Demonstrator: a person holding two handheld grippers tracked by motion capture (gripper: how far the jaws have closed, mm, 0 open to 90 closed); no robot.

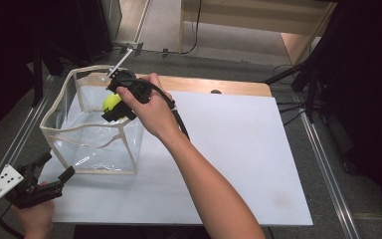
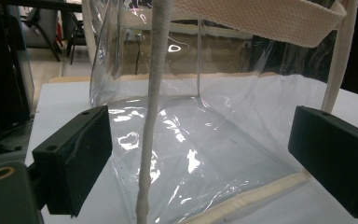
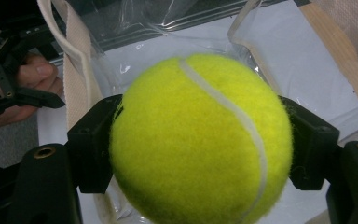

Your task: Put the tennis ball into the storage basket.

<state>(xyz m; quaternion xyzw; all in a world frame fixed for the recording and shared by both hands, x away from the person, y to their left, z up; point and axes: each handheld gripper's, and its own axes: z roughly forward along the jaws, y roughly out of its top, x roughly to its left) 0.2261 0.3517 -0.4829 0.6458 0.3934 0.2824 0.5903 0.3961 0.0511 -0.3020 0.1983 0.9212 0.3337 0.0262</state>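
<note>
Between the two black jaws of the right gripper, a yellow-green tennis ball is pinched, one pad pressed against each side of it. In the high view, the right gripper and the tennis ball are seen held over the open top of a clear plastic bag trimmed with cream webbing. The bag is stood upright on a white board near its left edge. At the near left corner of the board, the left gripper is held low, its jaws spread wide apart with nothing gripped. In the left gripper view, the bag is seen just ahead of those open jaws, a cream strap hanging between them.
</note>
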